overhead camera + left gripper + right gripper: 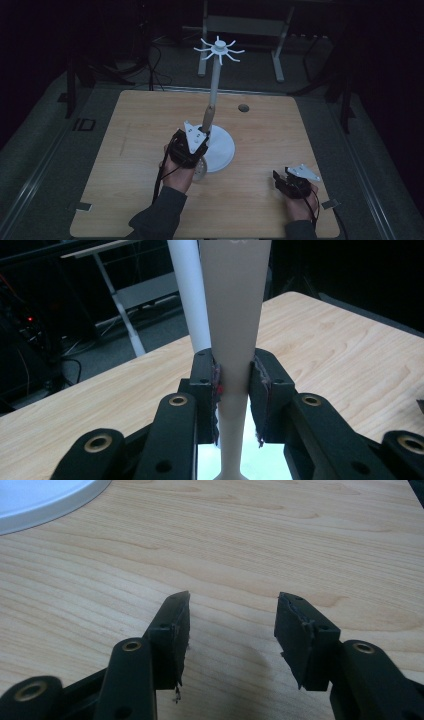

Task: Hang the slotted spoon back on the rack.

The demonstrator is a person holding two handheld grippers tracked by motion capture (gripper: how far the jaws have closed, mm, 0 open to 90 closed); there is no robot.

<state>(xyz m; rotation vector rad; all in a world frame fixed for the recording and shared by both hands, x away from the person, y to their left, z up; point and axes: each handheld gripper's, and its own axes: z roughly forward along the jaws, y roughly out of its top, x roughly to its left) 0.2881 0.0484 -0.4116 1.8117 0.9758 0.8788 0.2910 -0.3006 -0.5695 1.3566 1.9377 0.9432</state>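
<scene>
Left gripper (235,385): jaws pinching one beige handle (235,315), utensil type can't tell. Handle runs up between the pads, widening above them, narrowing below. In the high view the same handle (208,116) sticks up out of the left gripper (200,137), tilted, right against the stand pole.

One white stand (216,80): one pole, one round base (224,150), one hub on top with about eight hook arms (219,48), exact count hard to read. Pole (190,295) sits just behind the handle, slightly left of the jaws; base directly below them.

Right gripper (232,630): jaws spread, nothing between, bare wood table (280,545) ahead. Edge of the stand base (45,502) far ahead-left of these jaws. In the high view the right gripper (282,180) is well apart from the stand.

Count: two grippers, one handle, one stand, one table.
</scene>
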